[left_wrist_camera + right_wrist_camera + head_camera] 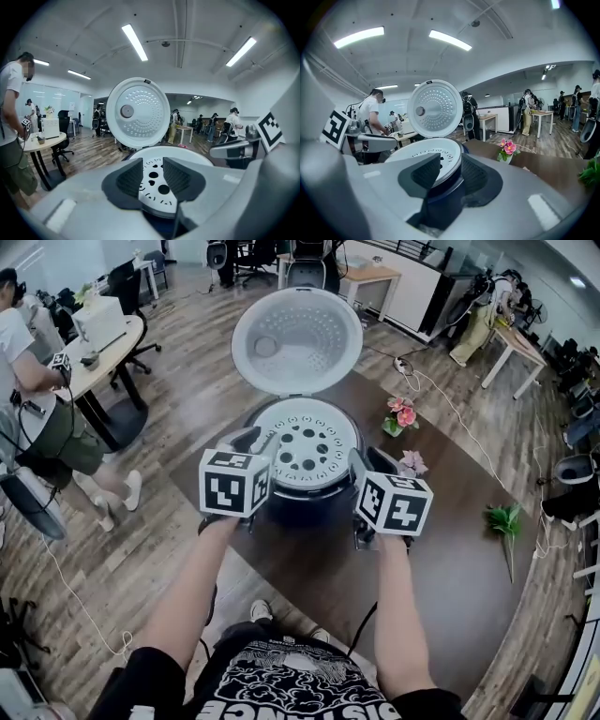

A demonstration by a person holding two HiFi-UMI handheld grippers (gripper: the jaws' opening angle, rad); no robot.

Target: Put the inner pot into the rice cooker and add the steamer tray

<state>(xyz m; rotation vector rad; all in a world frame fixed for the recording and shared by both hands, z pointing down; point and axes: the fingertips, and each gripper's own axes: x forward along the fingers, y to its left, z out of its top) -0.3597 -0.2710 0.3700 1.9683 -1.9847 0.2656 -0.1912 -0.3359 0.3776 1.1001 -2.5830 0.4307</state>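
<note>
Head view: steamer tray (307,444) on rice cooker (309,509), left gripper (251,440) at its 9 o'clock, right gripper (367,461) at 4; both part-open, holding nothing

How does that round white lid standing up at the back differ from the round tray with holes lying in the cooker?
The lid stands open, tilted up behind the rice cooker; the steamer tray lies flat in the cooker's mouth. The lid is covered in rows of tiny dimples, while the steamer tray has fewer, bigger holes. The lid also looks a little wider than the steamer tray. Both are round and pale.
</note>
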